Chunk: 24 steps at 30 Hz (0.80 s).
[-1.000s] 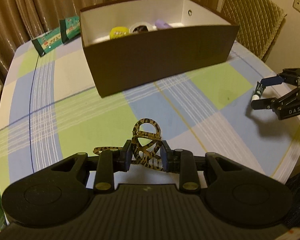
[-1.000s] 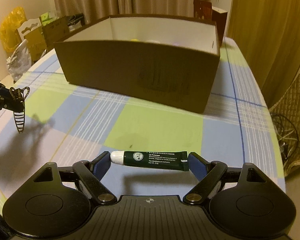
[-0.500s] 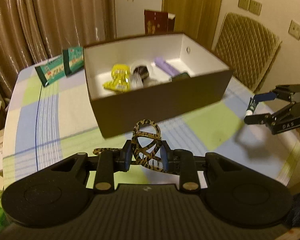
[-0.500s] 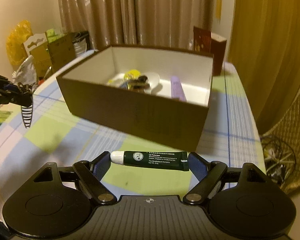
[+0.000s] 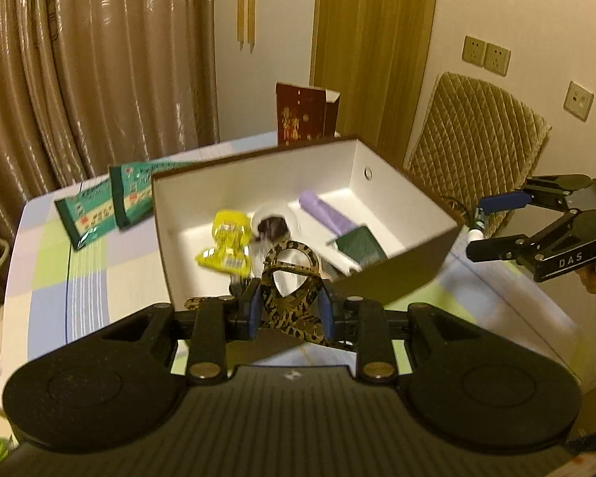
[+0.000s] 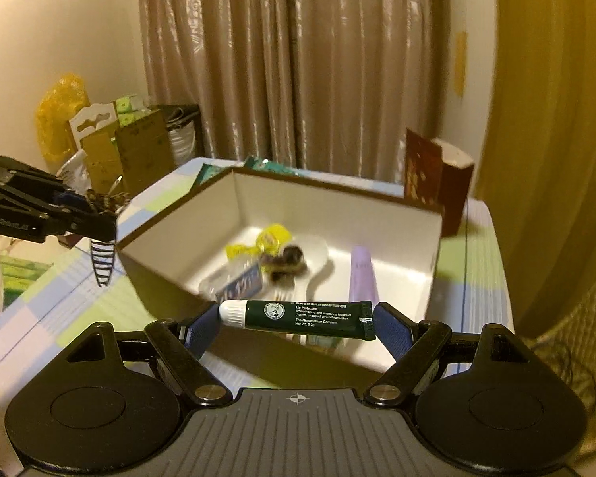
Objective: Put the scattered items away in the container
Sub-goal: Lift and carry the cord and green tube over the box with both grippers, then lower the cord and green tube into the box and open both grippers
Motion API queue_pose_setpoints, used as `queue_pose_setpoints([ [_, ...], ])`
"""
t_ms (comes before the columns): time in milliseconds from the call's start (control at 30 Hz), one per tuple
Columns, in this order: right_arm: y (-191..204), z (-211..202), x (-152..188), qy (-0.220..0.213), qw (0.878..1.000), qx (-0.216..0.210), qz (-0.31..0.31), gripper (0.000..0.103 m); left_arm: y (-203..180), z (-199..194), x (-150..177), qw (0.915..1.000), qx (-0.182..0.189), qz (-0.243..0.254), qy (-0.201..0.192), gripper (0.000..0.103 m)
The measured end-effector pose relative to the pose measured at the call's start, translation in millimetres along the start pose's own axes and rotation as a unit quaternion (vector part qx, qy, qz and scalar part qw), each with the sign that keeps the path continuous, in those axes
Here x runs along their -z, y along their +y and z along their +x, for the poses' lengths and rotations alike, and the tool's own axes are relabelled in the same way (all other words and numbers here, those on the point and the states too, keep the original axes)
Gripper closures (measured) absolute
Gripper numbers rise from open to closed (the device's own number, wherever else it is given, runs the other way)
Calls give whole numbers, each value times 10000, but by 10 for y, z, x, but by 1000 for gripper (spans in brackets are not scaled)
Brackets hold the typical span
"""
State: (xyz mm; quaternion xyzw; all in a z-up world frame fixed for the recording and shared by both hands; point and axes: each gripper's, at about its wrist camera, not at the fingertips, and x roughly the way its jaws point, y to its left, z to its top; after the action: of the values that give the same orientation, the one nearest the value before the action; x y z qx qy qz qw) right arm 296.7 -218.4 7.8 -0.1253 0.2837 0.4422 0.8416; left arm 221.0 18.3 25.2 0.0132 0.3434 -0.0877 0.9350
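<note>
My left gripper (image 5: 290, 310) is shut on a leopard-print hair clip (image 5: 294, 298) and holds it above the near wall of the brown box (image 5: 397, 282). My right gripper (image 6: 298, 328) is shut on a dark green lip-balm tube (image 6: 302, 314), held crosswise over the near edge of the box (image 6: 171, 218). The box holds a yellow packet (image 5: 226, 242), a purple tube (image 5: 327, 216), a dark green item (image 5: 359, 244) and a white dish with a dark object (image 5: 272, 226). Each gripper shows in the other's view: the right (image 5: 480, 222), the left (image 6: 99, 218).
The checked tablecloth (image 5: 59, 298) covers the table. Two green packets (image 5: 111, 202) lie left of the box. A dark red carton (image 5: 304, 113) stands behind it. A quilted chair (image 5: 473, 135) is at the right. Bags and cartons (image 6: 111, 147) stand beyond the table.
Both grippers have risen and moved toward the box with their items still held. The box's inside now shows from above in both views.
</note>
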Motion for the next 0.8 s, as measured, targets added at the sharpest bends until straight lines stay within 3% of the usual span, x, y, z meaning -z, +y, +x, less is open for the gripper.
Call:
queue_pose_setpoints([
  [333, -341, 887, -424, 344, 9994, -22, -3, 22, 265, 669, -517, 9999, -52, 23, 144, 79],
  [800, -585, 1799, -510, 1297, 9908, 216, -337, 22, 617, 1872, -749, 9942, -306, 111, 1023, 79],
])
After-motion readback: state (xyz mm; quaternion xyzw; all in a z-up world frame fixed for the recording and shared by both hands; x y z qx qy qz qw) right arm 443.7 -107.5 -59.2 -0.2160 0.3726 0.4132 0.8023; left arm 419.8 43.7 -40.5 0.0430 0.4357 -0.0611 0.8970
